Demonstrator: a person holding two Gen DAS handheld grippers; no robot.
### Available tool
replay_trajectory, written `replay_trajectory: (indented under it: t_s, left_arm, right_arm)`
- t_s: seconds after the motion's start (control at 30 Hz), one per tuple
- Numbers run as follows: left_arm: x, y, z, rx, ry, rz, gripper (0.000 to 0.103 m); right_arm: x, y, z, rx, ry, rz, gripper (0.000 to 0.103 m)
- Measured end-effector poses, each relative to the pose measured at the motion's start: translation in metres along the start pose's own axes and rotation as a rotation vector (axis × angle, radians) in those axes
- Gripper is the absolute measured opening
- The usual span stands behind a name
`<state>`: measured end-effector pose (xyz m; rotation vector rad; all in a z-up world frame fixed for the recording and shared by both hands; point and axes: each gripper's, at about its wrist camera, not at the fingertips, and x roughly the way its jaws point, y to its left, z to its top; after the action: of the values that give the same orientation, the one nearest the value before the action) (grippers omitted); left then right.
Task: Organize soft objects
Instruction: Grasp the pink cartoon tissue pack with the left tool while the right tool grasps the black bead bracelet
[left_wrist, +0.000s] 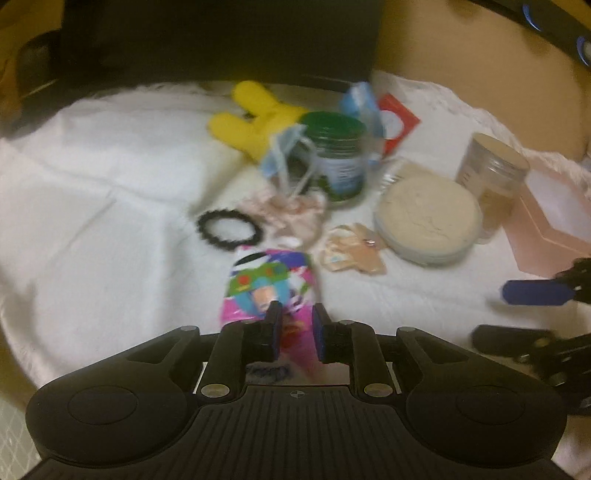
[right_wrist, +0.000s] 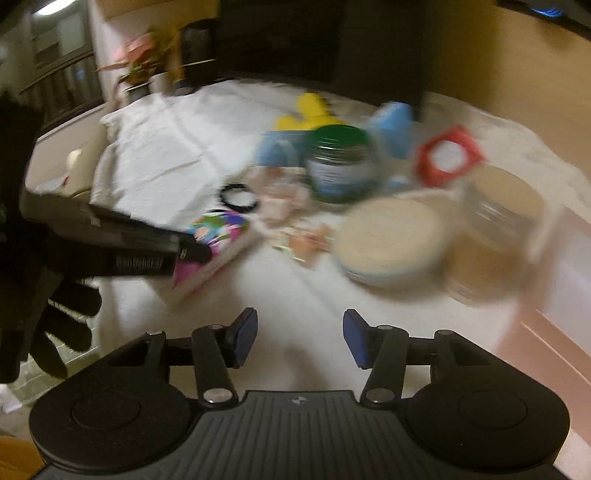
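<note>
The left hand-held gripper (left_wrist: 295, 317) is closed to a narrow gap on the near end of a colourful printed pouch (left_wrist: 264, 291); both pads press its pink lower part. The far end of the pouch extends ahead of the fingertips over the white cloth (left_wrist: 110, 177) that covers the counter. Just beyond the pouch lies a black scrunchie (left_wrist: 226, 230), with a pale pink fabric item (left_wrist: 291, 214) beside it to the right. Farther ahead stands a green-lidded jar (left_wrist: 338, 158), with a yellow plush toy (left_wrist: 255, 118) behind it to the left. Ahead and to the right sit a round cream pad (left_wrist: 428, 218), a clear jar (left_wrist: 495, 177) and a pink box (left_wrist: 554, 229).

The right hand-held gripper (right_wrist: 300, 338) is wide open and holds nothing; only white cloth shows between its blue pads. The pouch lies ahead of it to the left.
</note>
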<state>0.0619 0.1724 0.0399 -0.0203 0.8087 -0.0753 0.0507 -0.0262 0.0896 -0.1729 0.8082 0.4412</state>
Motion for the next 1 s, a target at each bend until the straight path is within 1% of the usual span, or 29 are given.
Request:
replay_trajectory:
  t_s: [0.07, 0.13, 0.17, 0.2, 0.23, 0.3, 0.33, 0.37, 0.4, 0.43, 0.47, 0.5, 0.57, 0.63, 0.7, 0.77, 0.8, 0.83, 0.93, 1.0]
  left_arm:
    - [0.002, -0.005, 0.002, 0.020, 0.020, -0.059, 0.030]
    - [0.004, -0.012, 0.003, 0.077, 0.037, -0.095, 0.030]
    - [0.004, -0.013, 0.003, 0.102, 0.038, -0.099, 0.030]
    - [0.003, -0.014, 0.003, 0.118, 0.028, -0.091, 0.029]
    - [-0.001, -0.014, 0.002, 0.130, 0.000, -0.059, 0.029]
    - [-0.006, -0.011, 0.000, 0.186, -0.044, 0.049, 0.029]
    - [-0.004, -0.008, -0.002, 0.205, -0.037, 0.092, 0.029]
    - [-0.001, -0.003, -0.003, 0.195, -0.011, 0.090, 0.031]
    - [0.001, 0.003, -0.003, 0.170, 0.001, 0.065, 0.032]
    - [0.001, 0.007, -0.003, 0.155, -0.006, 0.043, 0.036]
    - [0.001, 0.010, -0.002, 0.148, -0.006, 0.020, 0.044]
    - [0.003, 0.011, -0.002, 0.150, -0.003, -0.010, 0.050]
    - [0.004, 0.009, -0.002, 0.165, 0.003, -0.043, 0.066]
    - [0.006, 0.005, -0.003, 0.194, 0.001, -0.060, 0.072]
    - [0.000, 0.004, -0.004, 0.203, -0.027, -0.025, 0.068]
    - [-0.004, 0.005, -0.004, 0.218, -0.069, 0.049, 0.067]
    - [-0.004, 0.007, -0.005, 0.223, -0.069, 0.089, 0.067]
    - [-0.001, 0.011, -0.004, 0.217, -0.050, 0.115, 0.068]
    - [0.013, 0.022, -0.003, 0.185, 0.025, 0.138, 0.070]
    - [0.017, 0.027, -0.001, 0.148, 0.019, 0.123, 0.069]
  right_arm:
    - [-0.009, -0.008, -0.004, 0.032, -0.021, -0.023, 0.052]
    - [-0.014, -0.012, -0.006, 0.045, -0.034, -0.042, 0.055]
    - [-0.016, -0.014, -0.007, 0.049, -0.037, -0.052, 0.055]
    - [-0.017, -0.014, -0.008, 0.051, -0.040, -0.064, 0.055]
    - [-0.019, -0.014, -0.009, 0.051, -0.046, -0.079, 0.056]
    - [-0.023, -0.015, -0.010, 0.059, -0.051, -0.096, 0.057]
    - [-0.025, -0.016, -0.011, 0.066, -0.053, -0.100, 0.059]
    - [-0.025, -0.016, -0.012, 0.071, -0.053, -0.104, 0.060]
    - [-0.025, -0.017, -0.013, 0.075, -0.053, -0.112, 0.060]
    - [-0.025, -0.018, -0.013, 0.080, -0.054, -0.119, 0.060]
    - [-0.026, -0.019, -0.013, 0.085, -0.053, -0.125, 0.060]
    - [-0.026, -0.019, -0.014, 0.089, -0.052, -0.129, 0.060]
    - [-0.026, -0.020, -0.015, 0.099, -0.046, -0.130, 0.061]
    - [-0.023, -0.019, -0.017, 0.102, -0.033, -0.133, 0.061]
    - [-0.020, -0.019, -0.017, 0.100, -0.025, -0.136, 0.061]
    - [-0.021, -0.017, -0.018, 0.098, -0.031, -0.143, 0.061]
    - [-0.021, -0.017, -0.019, 0.100, -0.033, -0.143, 0.061]
    - [-0.021, -0.018, -0.019, 0.104, -0.033, -0.143, 0.061]
    - [-0.020, -0.019, -0.019, 0.107, -0.028, -0.141, 0.061]
    - [-0.021, -0.018, -0.019, 0.103, -0.029, -0.144, 0.062]
